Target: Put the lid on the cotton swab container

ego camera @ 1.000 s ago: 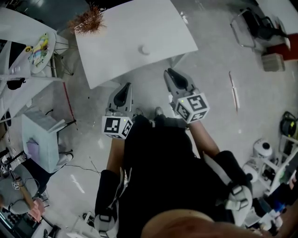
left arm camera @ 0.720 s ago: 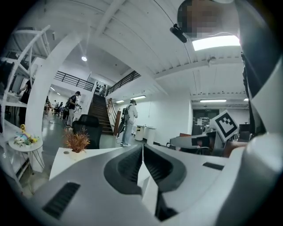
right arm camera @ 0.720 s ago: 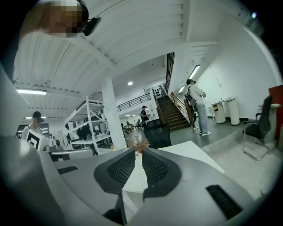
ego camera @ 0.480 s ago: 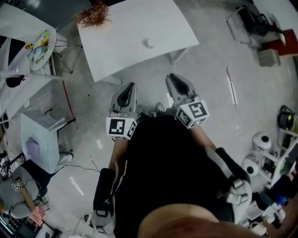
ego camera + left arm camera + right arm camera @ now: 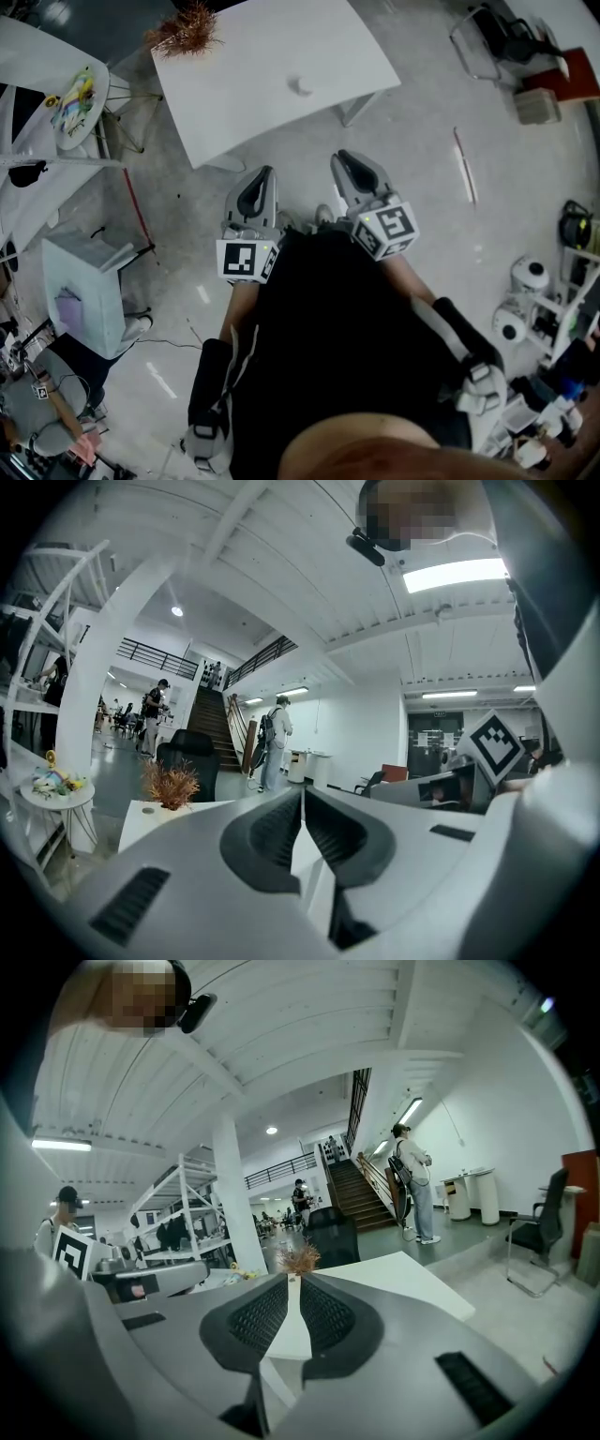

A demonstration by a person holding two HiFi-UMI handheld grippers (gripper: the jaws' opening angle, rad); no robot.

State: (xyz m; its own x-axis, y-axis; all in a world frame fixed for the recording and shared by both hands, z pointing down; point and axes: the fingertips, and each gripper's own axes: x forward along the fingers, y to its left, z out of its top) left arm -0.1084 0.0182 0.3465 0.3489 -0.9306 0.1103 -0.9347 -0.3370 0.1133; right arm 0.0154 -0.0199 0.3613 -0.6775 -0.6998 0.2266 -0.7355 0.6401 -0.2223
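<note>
**Both grippers short of the table, container well beyond them**

A grey floor [image 5: 441, 216] fills the hall, and a white table [image 5: 244, 103] stands on it, set at a slant. The person [image 5: 328, 337] working the tools, dressed in black, stands back from the table's near edge. Past the table a staircase [image 5: 211, 722] climbs, and a bystander [image 5: 412, 1180] with a backpack waits beside it. To the left are a pale cabinet [image 5: 84, 291] and a round side table [image 5: 70, 98] with bright odds and ends on it. A metal-framed chair [image 5: 497, 42] sits far off to the right, and a black office chair [image 5: 330, 1232] stands behind the table.

The left gripper [image 5: 265, 173] and the right gripper [image 5: 339, 157] are held side by side over the floor. Both point at the table and neither is over it. The left one's jaws are pressed together with nothing in them. The right one's jaws stand a narrow slit apart and have just been closing a little. Nothing is between them, and the tabletop shows through the gap.

A dried brown plant [image 5: 183, 28] sits at the table's far left corner. A thin stick [image 5: 464, 167] lies on the floor to the right.

The container [image 5: 302, 86] is a small, white, round thing standing on the table's right half. It is well apart from the plant and from both grippers, with tabletop and a strip of floor lying between. It is too small to tell whether its lid is on.
</note>
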